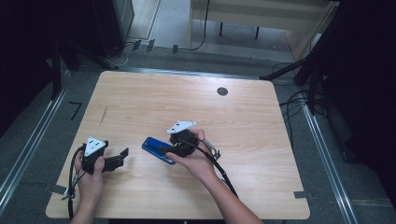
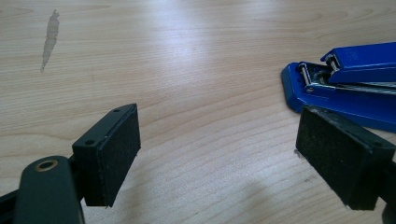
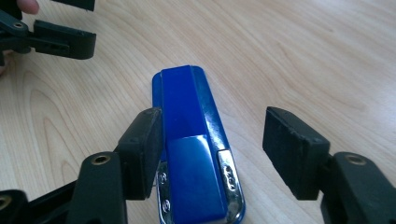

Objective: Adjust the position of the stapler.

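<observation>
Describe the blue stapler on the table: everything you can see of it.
The blue stapler is glossy, plastic-looking, with a long top arm over a wider flat base and shiny metal at its hinge end, where pins and a spring show. It lies flat and closed on the wooden table, slanted, near the middle front. The right hand-held gripper straddles it with open jaws: one pad sits against its side, the other stands clear. The left hand-held gripper is open beside it, apart.

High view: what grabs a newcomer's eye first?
The blue stapler lying flat near the middle of the wooden table. The right hand-held gripper straddles it, jaws open, one pad close against its side. The left hand-held gripper sits open beside it, holding nothing.
</observation>
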The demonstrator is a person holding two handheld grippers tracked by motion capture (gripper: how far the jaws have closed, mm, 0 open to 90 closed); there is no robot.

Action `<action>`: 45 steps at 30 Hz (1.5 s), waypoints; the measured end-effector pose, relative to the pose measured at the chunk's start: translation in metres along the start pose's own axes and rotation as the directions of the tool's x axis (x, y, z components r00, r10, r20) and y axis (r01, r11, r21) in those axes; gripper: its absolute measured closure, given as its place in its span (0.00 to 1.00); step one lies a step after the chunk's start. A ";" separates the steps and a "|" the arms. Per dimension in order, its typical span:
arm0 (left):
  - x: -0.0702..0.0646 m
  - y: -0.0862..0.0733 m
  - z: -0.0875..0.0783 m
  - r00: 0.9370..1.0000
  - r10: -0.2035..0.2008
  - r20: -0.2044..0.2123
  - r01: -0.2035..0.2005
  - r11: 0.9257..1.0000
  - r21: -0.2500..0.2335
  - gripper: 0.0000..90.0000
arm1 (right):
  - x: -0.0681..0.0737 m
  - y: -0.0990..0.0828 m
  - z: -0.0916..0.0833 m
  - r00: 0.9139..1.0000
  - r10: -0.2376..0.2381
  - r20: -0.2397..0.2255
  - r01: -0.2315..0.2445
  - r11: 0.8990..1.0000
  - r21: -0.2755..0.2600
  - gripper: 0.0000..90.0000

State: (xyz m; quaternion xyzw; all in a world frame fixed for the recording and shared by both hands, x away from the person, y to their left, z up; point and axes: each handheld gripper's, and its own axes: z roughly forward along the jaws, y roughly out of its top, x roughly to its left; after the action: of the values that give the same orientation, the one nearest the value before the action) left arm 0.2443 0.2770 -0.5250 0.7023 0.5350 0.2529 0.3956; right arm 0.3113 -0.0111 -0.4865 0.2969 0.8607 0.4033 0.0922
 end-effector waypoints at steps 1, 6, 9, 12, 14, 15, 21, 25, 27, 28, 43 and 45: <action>0.000 0.000 0.000 1.000 0.001 0.001 -0.001 1.000 0.003 0.16 | 0.001 0.000 0.002 1.000 0.000 0.000 0.000 1.000 0.005 0.44; 0.000 0.000 0.000 1.000 -0.001 0.003 0.001 1.000 0.007 0.16 | 0.005 0.001 0.012 1.000 -0.022 0.015 0.021 0.999 0.039 0.47; 0.000 0.000 0.000 1.000 -0.001 0.004 0.001 1.000 0.009 0.16 | 0.007 0.001 0.016 0.999 -0.029 0.020 0.028 0.998 0.054 0.48; 0.000 0.001 0.001 1.000 -0.001 0.008 0.001 1.000 0.013 0.16 | 0.008 0.000 0.021 0.999 -0.038 0.023 0.037 0.997 0.065 0.50; 0.000 0.001 0.001 1.000 0.000 0.010 -0.001 1.000 0.016 0.16 | 0.009 -0.001 0.024 0.999 -0.045 0.022 0.043 0.996 0.077 0.51; 0.000 0.001 0.001 1.000 0.002 0.011 -0.002 1.000 0.018 0.16 | 0.010 -0.001 0.025 0.999 -0.044 0.023 0.042 0.996 0.080 0.51; 0.000 0.001 0.001 1.000 0.001 0.013 -0.001 1.000 0.021 0.16 | 0.014 -0.001 0.034 0.998 -0.056 0.007 0.055 0.994 0.095 0.57; 0.001 0.001 0.002 1.000 0.000 0.014 0.000 1.000 0.022 0.16 | 0.013 -0.003 0.040 0.999 -0.054 0.001 0.054 0.993 0.109 0.59; 0.001 0.001 0.002 1.000 -0.002 0.013 0.002 1.000 0.023 0.16 | 0.013 -0.004 0.041 0.998 -0.057 0.001 0.057 0.993 0.103 0.60; 0.001 0.001 0.002 1.000 -0.003 0.014 0.003 1.000 0.022 0.16 | 0.012 -0.004 0.041 0.998 -0.057 0.001 0.057 0.993 0.104 0.62; 0.001 0.001 0.002 1.000 -0.006 0.019 0.006 1.000 0.024 0.16 | 0.013 -0.010 0.035 0.994 -0.102 -0.025 0.104 0.990 0.092 0.75; 0.002 0.001 0.002 1.000 -0.007 0.019 0.006 1.000 0.024 0.16 | 0.013 -0.011 0.033 0.995 -0.099 -0.023 0.101 0.991 0.090 0.75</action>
State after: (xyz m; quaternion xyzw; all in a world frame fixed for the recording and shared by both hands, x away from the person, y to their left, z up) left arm 0.2469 0.2778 -0.5252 0.7077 0.5363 0.2385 0.3933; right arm 0.3097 0.0123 -0.5157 0.2536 0.8927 0.3612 0.0910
